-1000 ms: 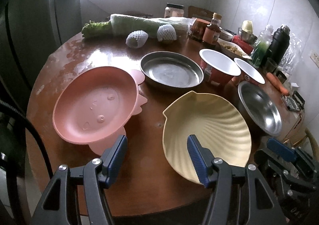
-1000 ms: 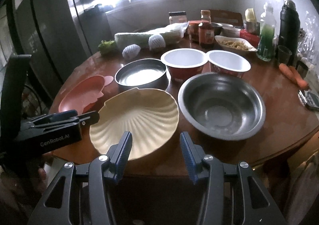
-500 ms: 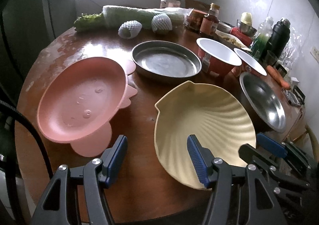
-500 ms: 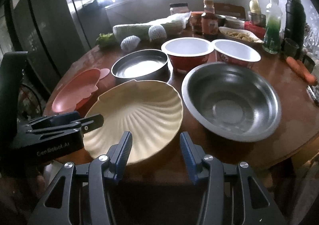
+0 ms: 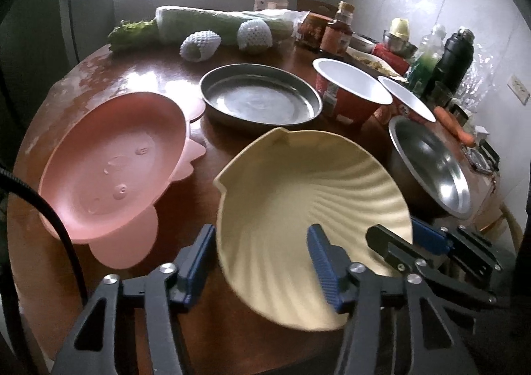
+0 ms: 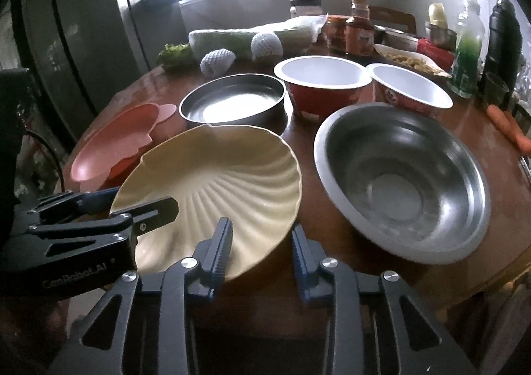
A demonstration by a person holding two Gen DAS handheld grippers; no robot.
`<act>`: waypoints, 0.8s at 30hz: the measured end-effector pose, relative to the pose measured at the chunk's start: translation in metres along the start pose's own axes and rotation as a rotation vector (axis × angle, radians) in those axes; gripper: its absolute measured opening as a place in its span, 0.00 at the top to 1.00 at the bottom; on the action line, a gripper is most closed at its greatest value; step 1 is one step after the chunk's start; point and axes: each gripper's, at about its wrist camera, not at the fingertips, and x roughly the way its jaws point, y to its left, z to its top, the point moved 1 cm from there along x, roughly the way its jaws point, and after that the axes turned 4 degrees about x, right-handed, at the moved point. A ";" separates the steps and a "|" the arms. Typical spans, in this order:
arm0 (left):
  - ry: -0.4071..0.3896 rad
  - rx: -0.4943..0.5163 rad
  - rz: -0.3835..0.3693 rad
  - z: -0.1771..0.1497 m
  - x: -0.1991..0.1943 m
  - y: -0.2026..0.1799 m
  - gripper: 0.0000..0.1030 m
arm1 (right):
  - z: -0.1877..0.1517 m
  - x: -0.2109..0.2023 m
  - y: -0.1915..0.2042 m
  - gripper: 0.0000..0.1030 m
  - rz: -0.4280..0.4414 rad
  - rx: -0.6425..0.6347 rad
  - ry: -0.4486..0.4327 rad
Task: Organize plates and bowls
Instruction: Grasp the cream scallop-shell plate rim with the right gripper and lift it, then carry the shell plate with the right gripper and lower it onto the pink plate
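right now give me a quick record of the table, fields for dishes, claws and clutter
yellow shell plate: near table edge, between both claws
pink plate: left of the shell plate
metal pan: behind the shell plate
metal bowl: right of the shell plate
red cups: two, white inside, empty
left claw: closing, plate rim between its jaws
right claw: closing at the plate's near rim
clutter: cabbage, carrot, bottles at back
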 end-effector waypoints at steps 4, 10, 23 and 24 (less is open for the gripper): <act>-0.001 0.023 0.019 -0.002 -0.001 -0.004 0.50 | 0.000 0.000 0.004 0.70 -0.008 -0.020 -0.006; -0.014 0.034 0.028 -0.003 -0.008 -0.004 0.50 | -0.001 -0.003 0.007 0.70 -0.005 -0.025 -0.003; -0.098 0.029 0.092 0.002 -0.053 0.006 0.50 | 0.008 -0.030 0.032 0.70 0.035 -0.078 -0.068; -0.106 0.025 0.097 0.003 -0.057 0.008 0.50 | 0.010 -0.032 0.035 0.70 0.038 -0.085 -0.074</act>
